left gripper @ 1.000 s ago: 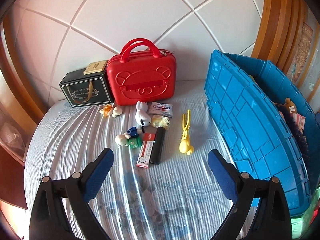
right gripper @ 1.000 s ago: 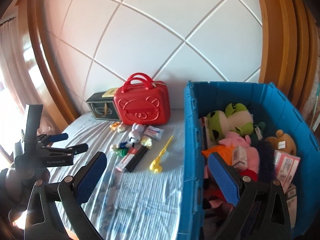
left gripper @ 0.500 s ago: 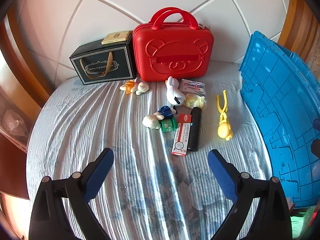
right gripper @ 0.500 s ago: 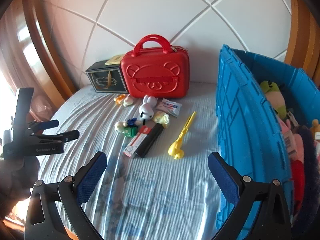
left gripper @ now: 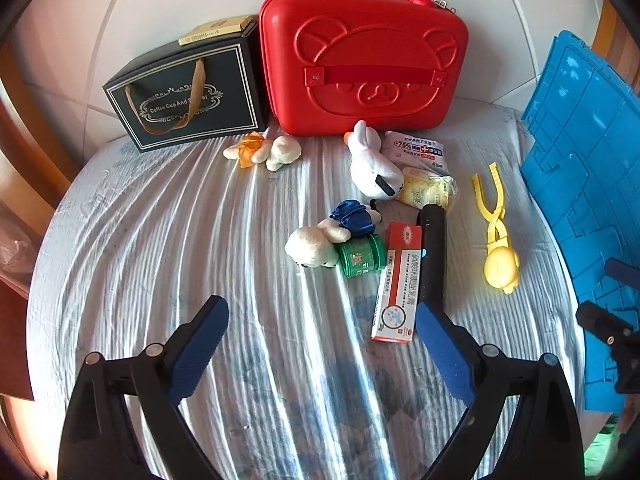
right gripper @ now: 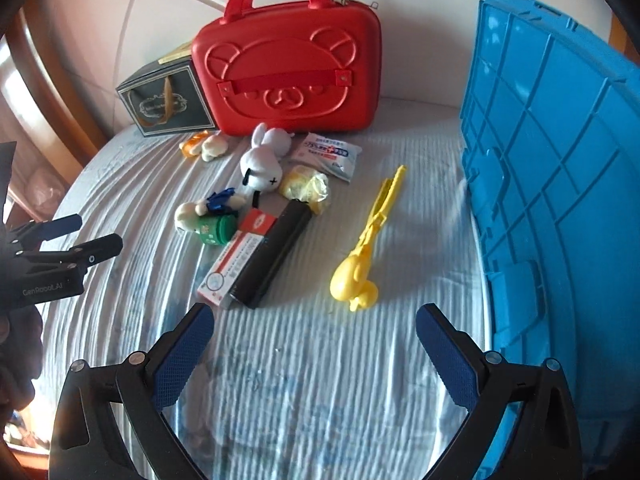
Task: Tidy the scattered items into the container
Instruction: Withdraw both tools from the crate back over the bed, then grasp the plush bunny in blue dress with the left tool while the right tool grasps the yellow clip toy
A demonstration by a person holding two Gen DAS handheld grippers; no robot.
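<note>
The blue container (right gripper: 552,184) fills the right side of the right wrist view, its ribbed wall standing on the pale striped bedcover (right gripper: 304,360); its inside is out of sight. The scattered items lie in a cluster at the centre of that frame. A yellow duck-shaped clamp toy (right gripper: 360,256) lies nearest the container, apart from it. Left of it a black tube (right gripper: 272,252) lies touching a red-and-white box (right gripper: 236,264). Above these sit a green jar (right gripper: 214,230), a small cream plush with a blue bow (right gripper: 200,210), a white rabbit plush (right gripper: 262,164), a yellow packet (right gripper: 306,188) and a white wipes pack (right gripper: 328,154). A red bear-face case (right gripper: 288,68) and a dark gift box (right gripper: 164,100) stand at the top.

The right gripper (right gripper: 314,340), lower centre, is spread wide and holds nothing. The left gripper (left gripper: 320,340) is likewise wide apart and empty, its right fingertip just beside the box's lower end.
</note>
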